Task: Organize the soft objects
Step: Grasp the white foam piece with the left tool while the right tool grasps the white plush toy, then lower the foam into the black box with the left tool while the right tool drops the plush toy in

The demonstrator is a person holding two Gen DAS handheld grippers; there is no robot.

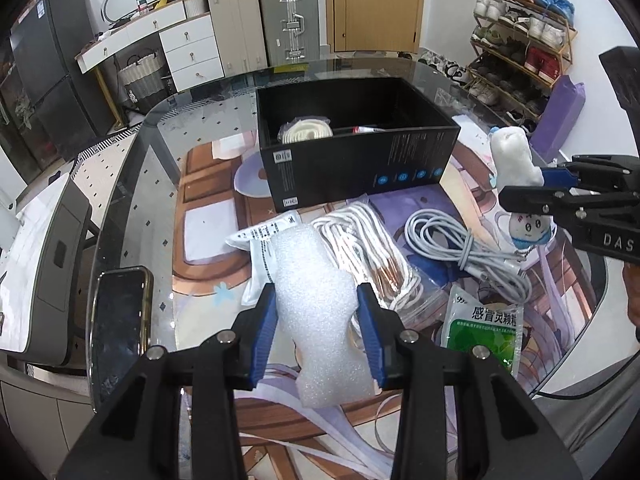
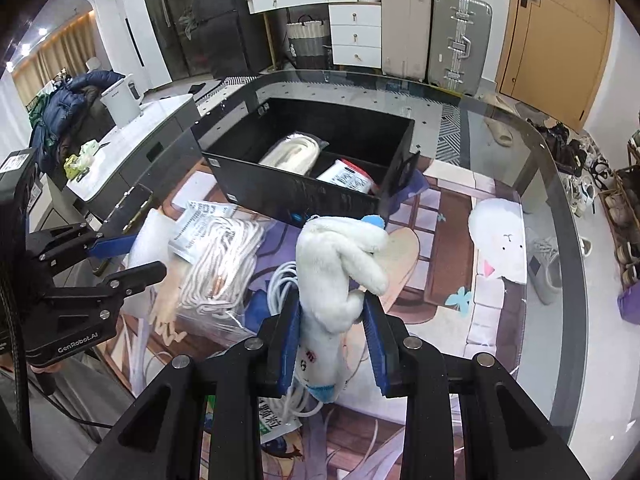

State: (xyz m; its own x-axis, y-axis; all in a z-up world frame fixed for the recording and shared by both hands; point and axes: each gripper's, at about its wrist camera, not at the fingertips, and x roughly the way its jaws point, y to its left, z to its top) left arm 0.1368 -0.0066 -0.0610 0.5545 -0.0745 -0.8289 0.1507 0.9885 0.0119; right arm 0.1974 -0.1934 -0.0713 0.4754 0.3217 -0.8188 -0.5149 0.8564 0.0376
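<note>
My left gripper [image 1: 316, 300] is shut on a white foam sheet [image 1: 316, 312] and holds it above the table, near the front. My right gripper [image 2: 332, 312] is shut on a white plush toy [image 2: 340, 276] with blue trim; both show at the right of the left wrist view, the toy [image 1: 514, 156] and the gripper [image 1: 540, 188]. An open black box [image 1: 352, 160] stands beyond them; it holds a white coiled item [image 2: 292, 154] and a red-and-white packet [image 2: 348, 176].
On the glass table [image 2: 560, 280] lie a bag of white cords [image 1: 360, 248], a grey cable coil [image 1: 452, 240], a green medicine sachet [image 1: 484, 328], a paper packet [image 1: 260, 236] and a phone [image 1: 120, 320]. A white flat plush [image 2: 498, 240] lies at the right.
</note>
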